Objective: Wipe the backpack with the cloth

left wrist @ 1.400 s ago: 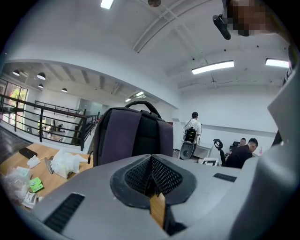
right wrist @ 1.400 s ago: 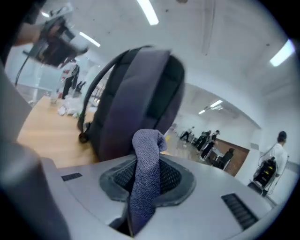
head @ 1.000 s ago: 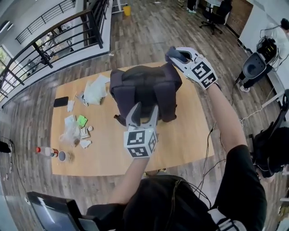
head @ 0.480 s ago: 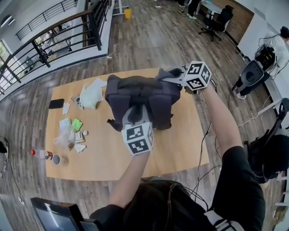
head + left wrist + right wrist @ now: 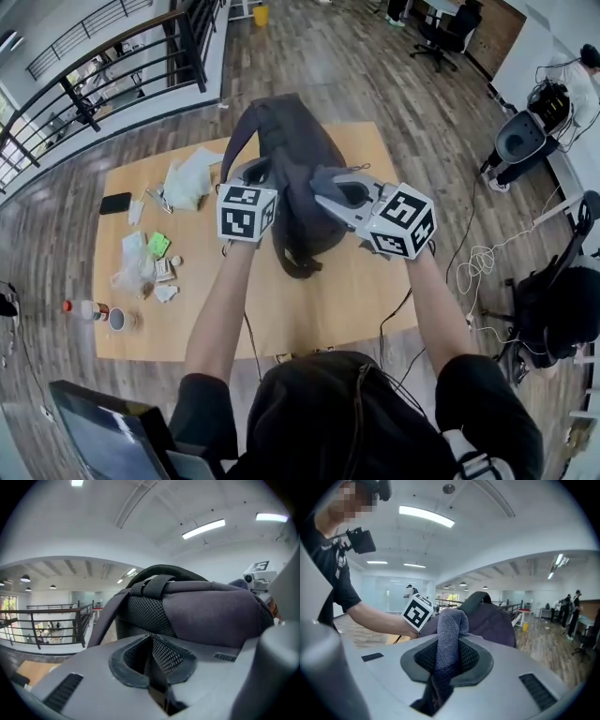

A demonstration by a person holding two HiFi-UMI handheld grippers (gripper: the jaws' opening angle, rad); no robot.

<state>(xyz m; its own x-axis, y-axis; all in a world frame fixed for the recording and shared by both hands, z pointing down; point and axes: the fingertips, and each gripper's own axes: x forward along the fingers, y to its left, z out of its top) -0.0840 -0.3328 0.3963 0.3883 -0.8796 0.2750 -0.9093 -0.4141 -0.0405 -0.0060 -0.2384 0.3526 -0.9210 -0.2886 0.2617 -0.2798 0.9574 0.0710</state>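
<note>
The dark backpack (image 5: 295, 141) stands on end over the middle of the wooden worktop (image 5: 319, 309), between the two grippers; whether its base bears fully on the wood cannot be told. The left tongs (image 5: 151, 644) have just been closing and now pinch a fold of the black mesh padding on the strap side, so the bag seems to be propped by this hold. The right tongs (image 5: 449, 656) are clamped on a grey-blue terry cloth (image 5: 451, 625), whose bunched end pokes out past the tips, close against the bag's near side. The step in hand looks like bringing the cloth onto the fabric for a stroke. To do it well, the left pinch should probably stay firm and high, since soft mesh can slip and let the bag slump. The cloth's free end, not the hard tips, ought to meet the bag. Strokes would likely go best running down or towards the held side, so that the push is taken by the left hold. Light pressure should keep the bag from tipping towards the wrappers (image 5: 150, 267) and phone (image 5: 115, 202) at the worktop's left.
</note>
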